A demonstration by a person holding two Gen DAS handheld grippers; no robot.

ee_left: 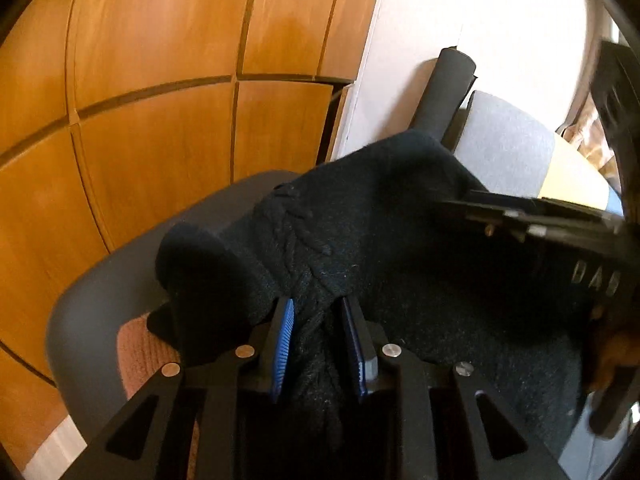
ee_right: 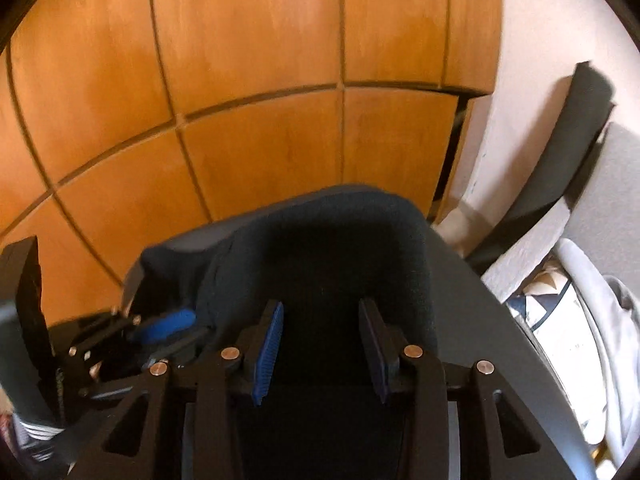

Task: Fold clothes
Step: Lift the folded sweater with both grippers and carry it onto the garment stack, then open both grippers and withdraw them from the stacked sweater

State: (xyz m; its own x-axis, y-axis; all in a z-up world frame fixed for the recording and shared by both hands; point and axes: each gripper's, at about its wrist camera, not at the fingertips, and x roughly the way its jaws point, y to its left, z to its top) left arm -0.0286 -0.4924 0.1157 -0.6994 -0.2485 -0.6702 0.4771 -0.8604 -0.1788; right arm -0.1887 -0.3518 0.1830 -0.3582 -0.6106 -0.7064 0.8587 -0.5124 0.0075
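Note:
A dark cable-knit sweater (ee_left: 380,208) hangs over the back of a grey chair (ee_left: 100,292). My left gripper (ee_left: 318,320) is shut on a bunched, braided fold of it, squeezed between the blue pads (ee_left: 285,336). My right gripper (ee_left: 520,216) reaches in from the right, over the sweater's far side. In the right wrist view the right gripper (ee_right: 320,320) stands open with its fingers wide apart just above the sweater (ee_right: 340,240). The left gripper (ee_right: 168,328) shows at the lower left, at the cloth's edge.
A wooden panelled wall (ee_left: 160,80) rises close behind the chair. A dark rolled mat (ee_left: 444,92) leans on the white wall. A second grey chair (ee_left: 504,148) and a pale table (ee_left: 572,168) are at the right. Light cloth (ee_right: 616,340) lies far right.

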